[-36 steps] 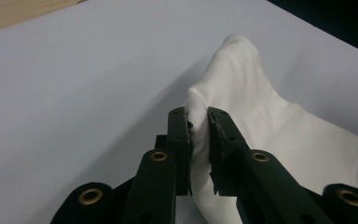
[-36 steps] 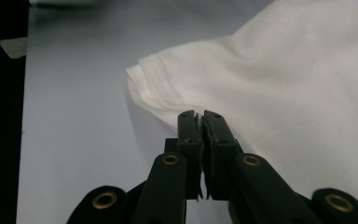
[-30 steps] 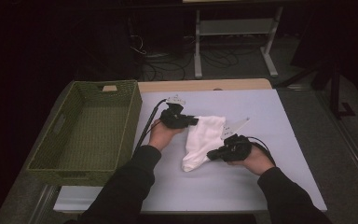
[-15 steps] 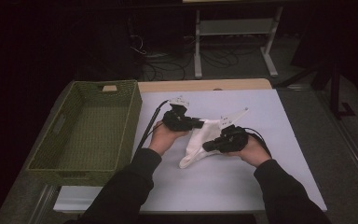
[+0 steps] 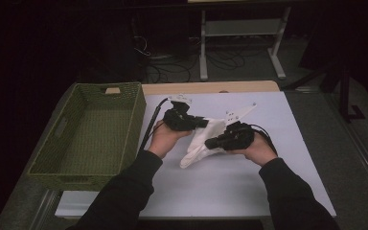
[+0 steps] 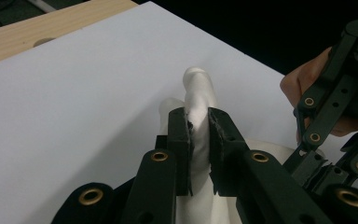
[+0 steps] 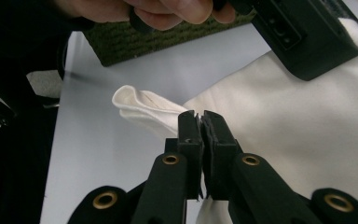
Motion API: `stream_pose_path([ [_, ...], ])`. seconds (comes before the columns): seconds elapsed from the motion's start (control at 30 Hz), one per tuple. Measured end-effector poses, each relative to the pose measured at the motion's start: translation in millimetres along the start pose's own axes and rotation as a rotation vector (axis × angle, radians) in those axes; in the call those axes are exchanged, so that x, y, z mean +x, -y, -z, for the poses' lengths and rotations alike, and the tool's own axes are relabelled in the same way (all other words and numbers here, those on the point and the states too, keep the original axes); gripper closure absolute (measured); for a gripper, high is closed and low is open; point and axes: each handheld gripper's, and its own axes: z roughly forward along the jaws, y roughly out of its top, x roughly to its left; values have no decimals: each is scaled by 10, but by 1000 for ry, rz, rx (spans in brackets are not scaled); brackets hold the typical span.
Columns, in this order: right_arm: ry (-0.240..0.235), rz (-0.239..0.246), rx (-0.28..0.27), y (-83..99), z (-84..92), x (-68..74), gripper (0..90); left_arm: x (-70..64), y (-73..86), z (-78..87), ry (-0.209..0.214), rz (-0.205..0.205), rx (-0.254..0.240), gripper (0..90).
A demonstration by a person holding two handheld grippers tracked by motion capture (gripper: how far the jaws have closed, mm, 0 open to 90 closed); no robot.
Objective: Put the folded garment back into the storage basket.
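Observation:
A white cloth [image 5: 202,143] hangs between my two grippers above the white table sheet [image 5: 268,177], its lower end drooping toward the person. My left gripper [image 5: 202,123] is shut on the cloth's upper edge; in the left gripper view a bunched fold of the cloth [image 6: 199,100] is pinched between the jaws of the left gripper [image 6: 199,122]. My right gripper [image 5: 211,143] is shut on another edge of the cloth; in the right gripper view the right gripper [image 7: 200,116] clamps a thin layer of the cloth [image 7: 307,116], with a rolled corner [image 7: 137,105] sticking out to the left.
A green woven basket [image 5: 124,129] stands at the left of the table, close to the left forearm. A strip of bare wood [image 5: 211,87] runs along the table's far edge. Cables and a metal stand [image 5: 239,33] lie on the dark floor beyond.
Both grippers have risen with the cloth, which lay bunched on the sheet a second ago and now hangs stretched between them. The right gripper has moved slightly inward.

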Motion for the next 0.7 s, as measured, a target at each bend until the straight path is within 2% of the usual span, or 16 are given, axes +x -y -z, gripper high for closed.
stream_pose_path([
  [0.23, -18, 22, -26, -157, 72, 29, 856, -26, -134, 166, -13, 28, 10, 797],
  [0.4, -33, 44, -35, -293, 80, 63, 856, -60, -221, 287, -12, 27, 8, 798],
  [0.5, -43, 57, -41, -381, 77, 81, 856, -71, -270, 374, -21, 17, 12, 798],
  [0.7, -65, 74, -53, -548, 61, 118, 856, -49, -367, 571, -43, 27, 16, 798],
])
